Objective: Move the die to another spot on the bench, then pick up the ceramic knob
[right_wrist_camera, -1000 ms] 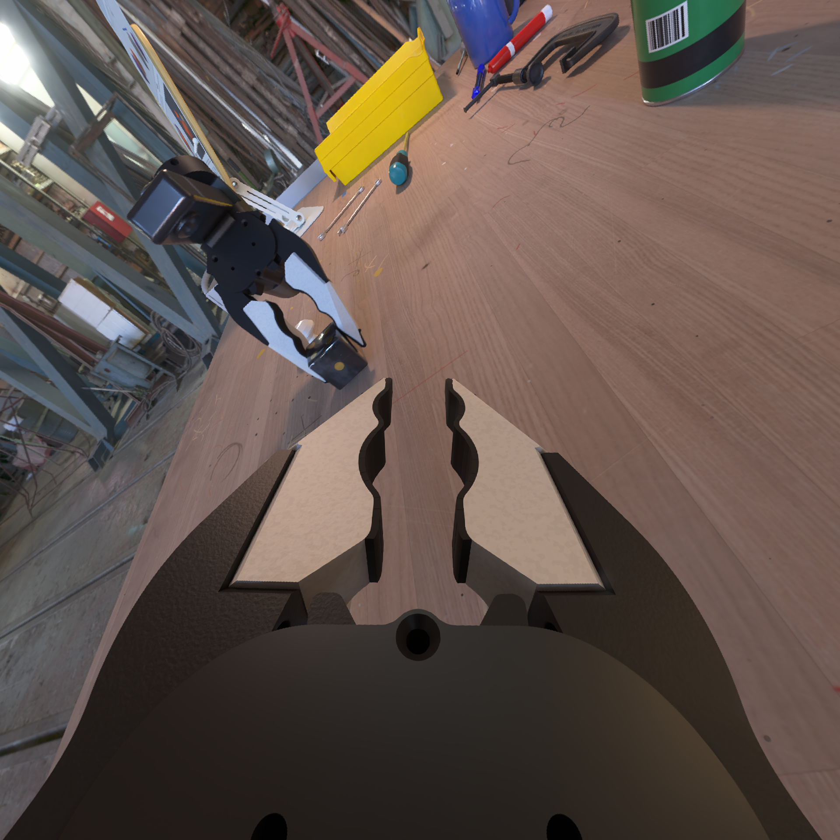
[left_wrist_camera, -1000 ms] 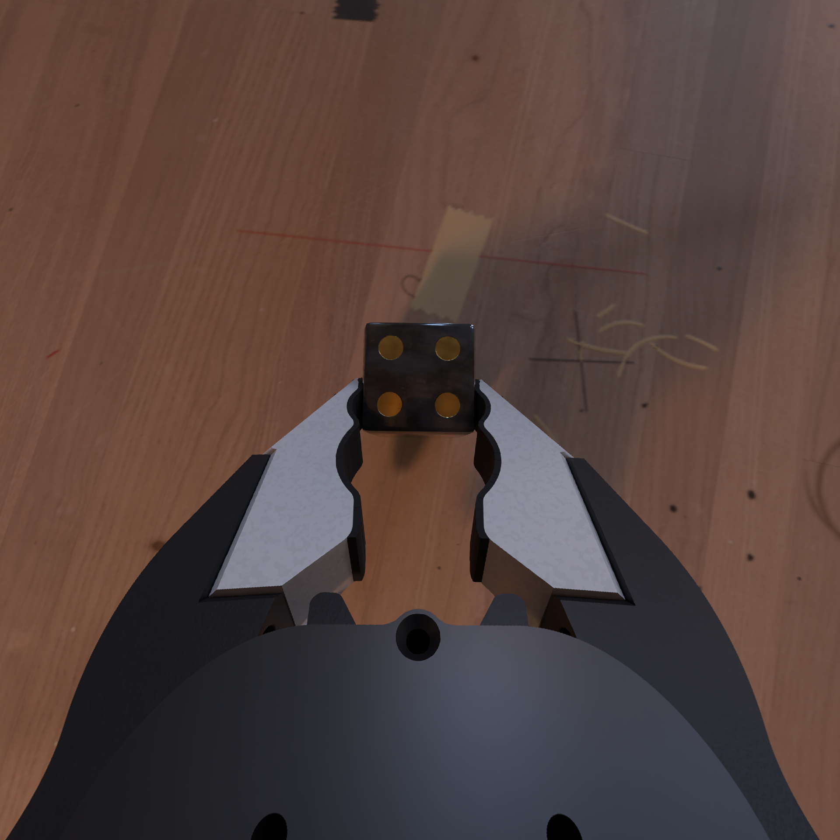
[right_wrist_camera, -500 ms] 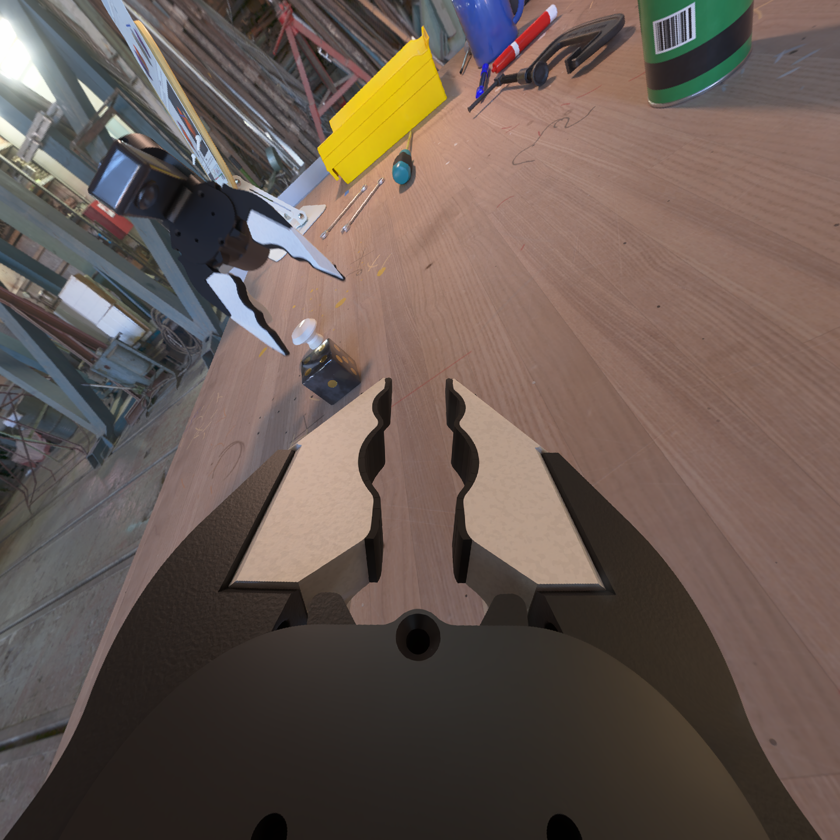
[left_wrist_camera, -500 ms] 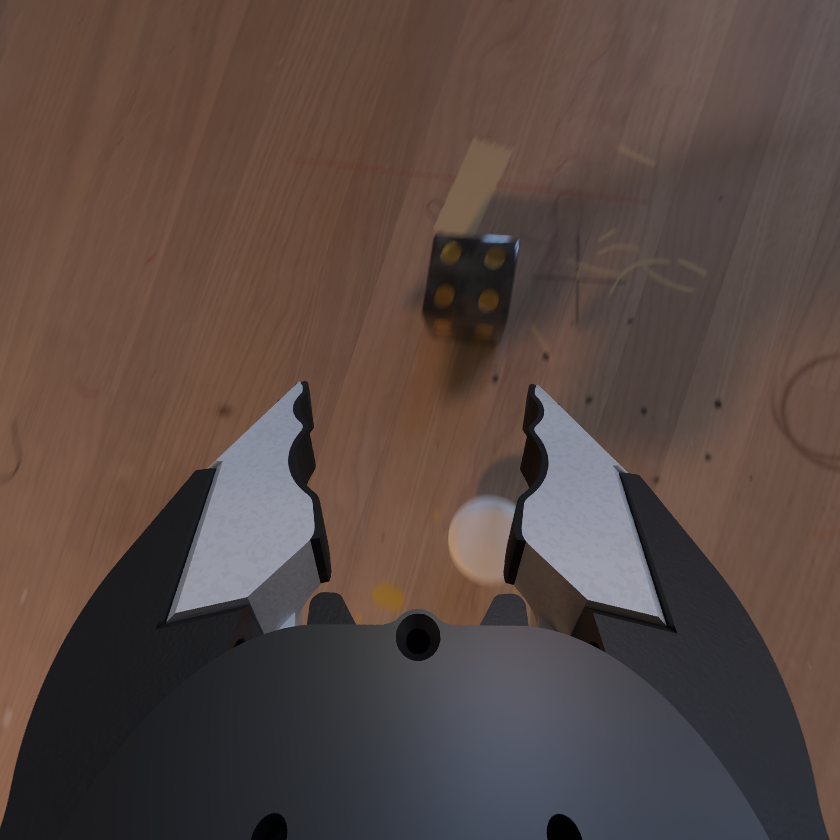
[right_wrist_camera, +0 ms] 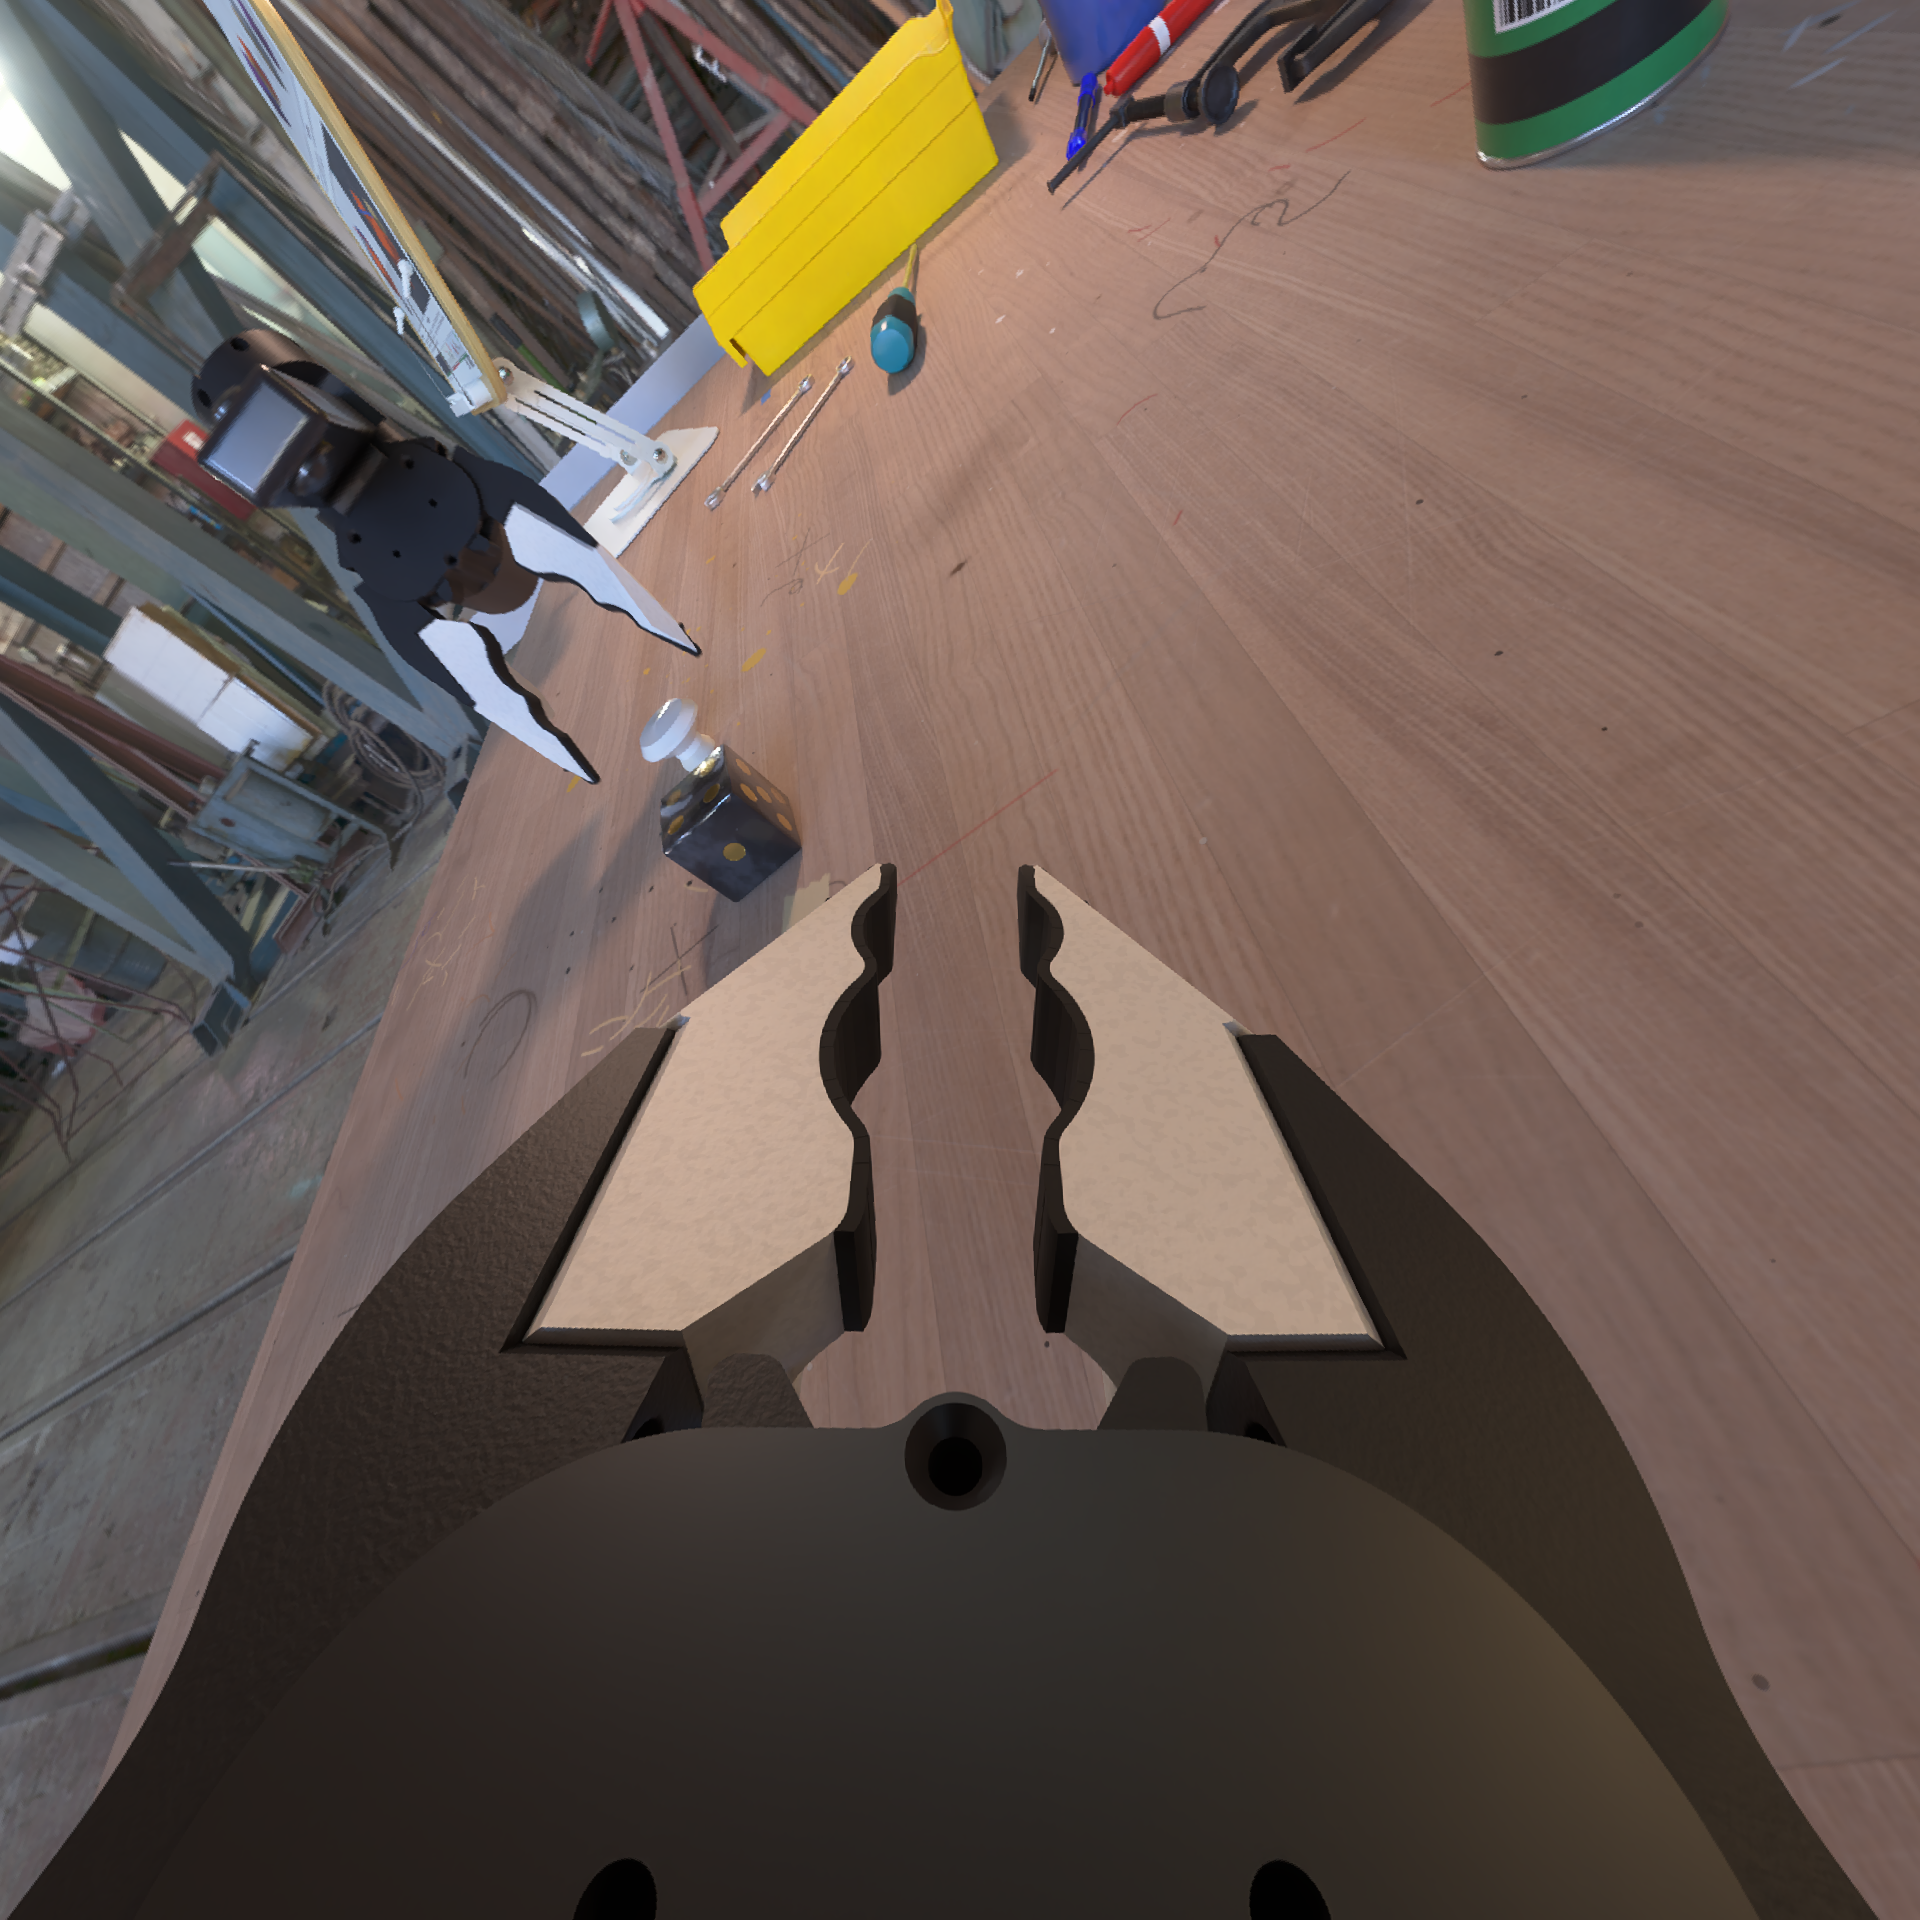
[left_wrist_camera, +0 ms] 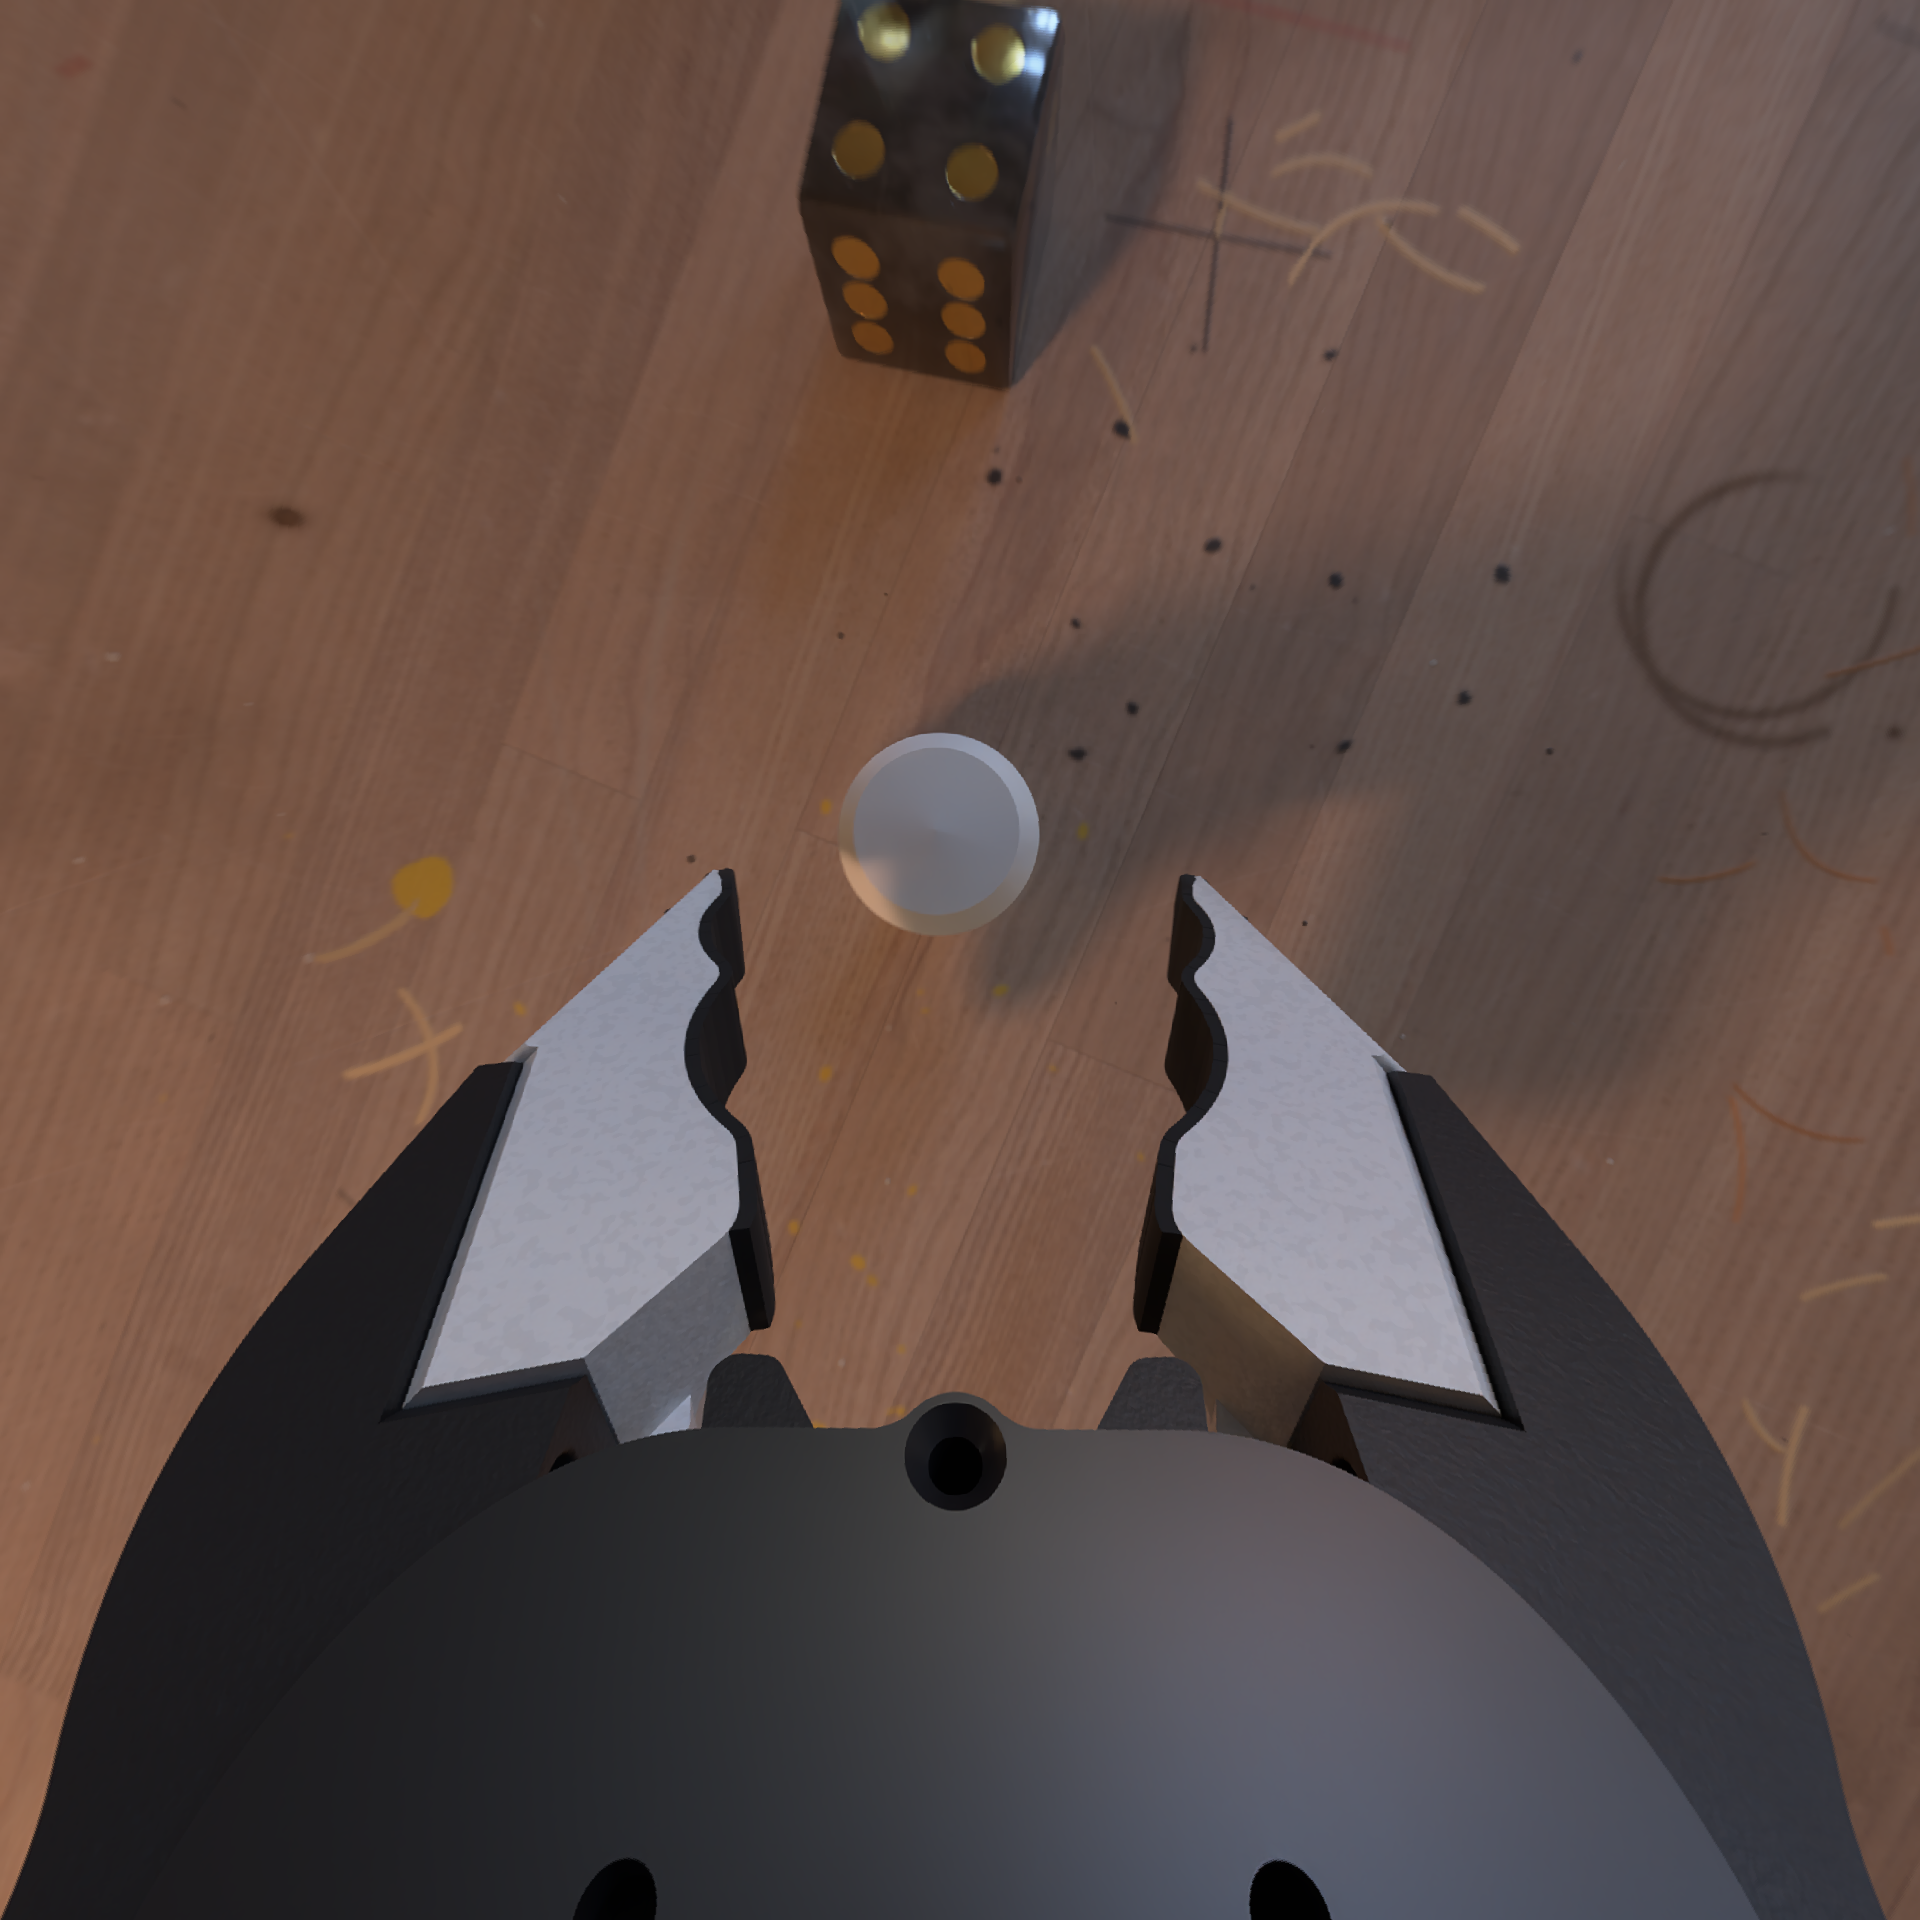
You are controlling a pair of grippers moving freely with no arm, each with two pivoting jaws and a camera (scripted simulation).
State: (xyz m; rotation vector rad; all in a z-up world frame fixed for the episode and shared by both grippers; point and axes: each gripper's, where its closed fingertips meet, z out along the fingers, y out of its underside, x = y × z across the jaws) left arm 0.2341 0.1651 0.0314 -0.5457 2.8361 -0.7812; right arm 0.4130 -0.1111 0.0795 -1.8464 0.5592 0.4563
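A black die (left_wrist_camera: 930,192) with gold pips rests on the wooden bench (left_wrist_camera: 416,520), free of any gripper. A white ceramic knob (left_wrist_camera: 938,833) stands upright just short of it. My left gripper (left_wrist_camera: 956,883) is open and empty, hovering above the bench with the knob just ahead of its fingertips. In the right wrist view the die (right_wrist_camera: 730,826) and the knob (right_wrist_camera: 673,732) sit side by side, with the left gripper (right_wrist_camera: 644,712) open above them. My right gripper (right_wrist_camera: 956,878) is open and empty, low over the bench, to the right of the die.
At the far end of the bench stand a yellow bin (right_wrist_camera: 852,197), a teal-handled screwdriver (right_wrist_camera: 894,338), two thin metal rods (right_wrist_camera: 779,431), a black clamp (right_wrist_camera: 1247,73) and a green can (right_wrist_camera: 1590,73). A white bracket (right_wrist_camera: 644,468) lies near the bench's left edge (right_wrist_camera: 343,1143).
My left gripper let go of the die, opened wide and drew back and up; the die now lies on the bench and the knob has come into view ahead of the fingertips. The right gripper barely moved.
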